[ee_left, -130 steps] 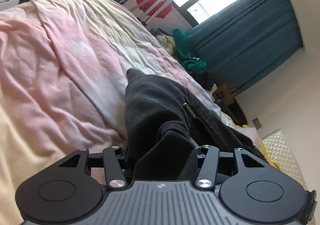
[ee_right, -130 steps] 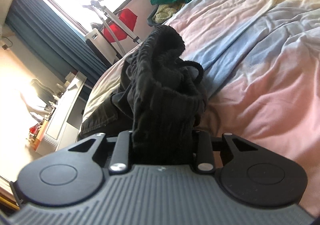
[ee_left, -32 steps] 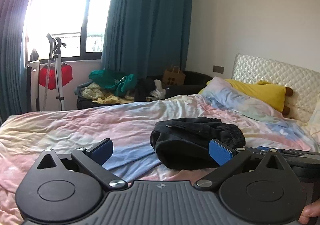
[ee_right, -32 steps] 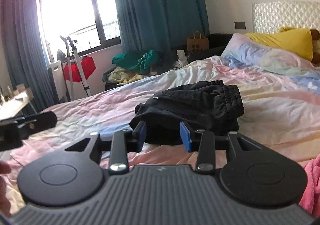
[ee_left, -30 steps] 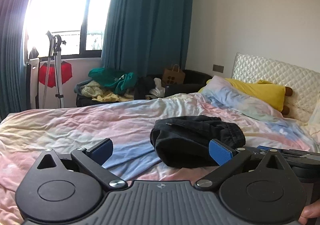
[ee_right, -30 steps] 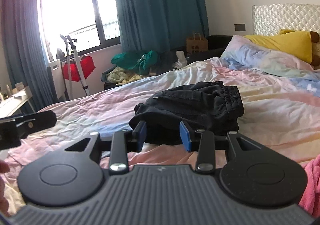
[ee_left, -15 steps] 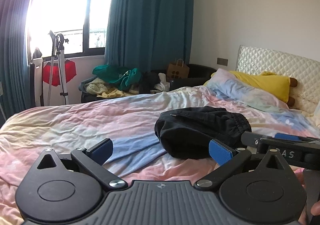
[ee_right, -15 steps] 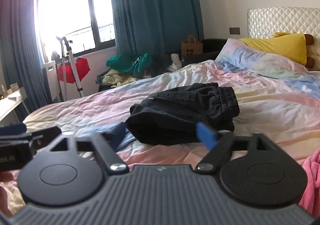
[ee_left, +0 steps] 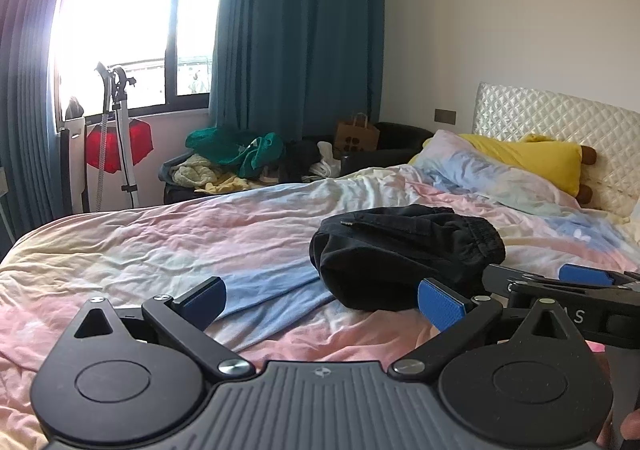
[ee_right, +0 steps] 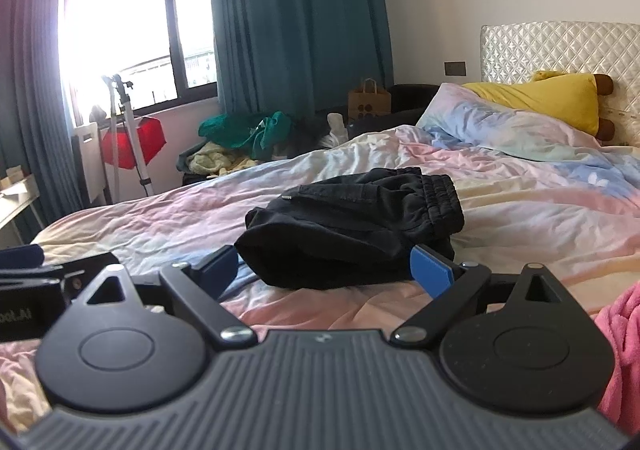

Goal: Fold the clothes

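Folded black shorts [ee_right: 352, 226] lie mid-bed [ee_right: 520, 217]. Left gripper [ee_left: 320, 300] released, empty; right gripper [ee_right: 324, 264] opening, nothing between. Withdraw level, avoid snagging fold.

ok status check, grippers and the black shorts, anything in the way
Left gripper open, empty. Right gripper jaws opening, nothing between them. Black shorts folded, lying on the bed, untouched. Pink garment at right edge, not blocking.

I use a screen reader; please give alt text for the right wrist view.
Folded black garment lies on a pastel bed, beyond the right gripper, whose jaws are opening with nothing between them. Pink cloth at right edge.
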Motion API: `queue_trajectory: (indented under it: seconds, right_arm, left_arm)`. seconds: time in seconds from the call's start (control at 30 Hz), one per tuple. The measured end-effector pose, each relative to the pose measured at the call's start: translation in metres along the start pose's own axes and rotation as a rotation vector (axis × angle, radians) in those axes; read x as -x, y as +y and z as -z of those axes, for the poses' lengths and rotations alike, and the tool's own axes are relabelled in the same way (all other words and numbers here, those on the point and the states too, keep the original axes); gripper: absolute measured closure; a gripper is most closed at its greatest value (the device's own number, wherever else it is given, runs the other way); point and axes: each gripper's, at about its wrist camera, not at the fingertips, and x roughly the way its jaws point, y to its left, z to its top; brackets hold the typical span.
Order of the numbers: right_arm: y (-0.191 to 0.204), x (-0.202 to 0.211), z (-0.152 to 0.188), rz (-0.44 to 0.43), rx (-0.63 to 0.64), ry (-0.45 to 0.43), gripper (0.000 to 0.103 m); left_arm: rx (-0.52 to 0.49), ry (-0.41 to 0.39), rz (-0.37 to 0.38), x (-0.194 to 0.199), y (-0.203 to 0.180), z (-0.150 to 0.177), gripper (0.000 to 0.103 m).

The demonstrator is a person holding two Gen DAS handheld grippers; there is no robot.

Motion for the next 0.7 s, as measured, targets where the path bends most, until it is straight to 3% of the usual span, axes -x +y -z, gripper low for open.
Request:
queue_trajectory:
  seconds: [0.7]
  right_arm:
    - [0.003,-0.001,0.003,0.028,0.009,0.004,0.009]
  left_arm:
    - [0.013,-0.011,-0.035,0.007,0.006,-0.001,0.000]
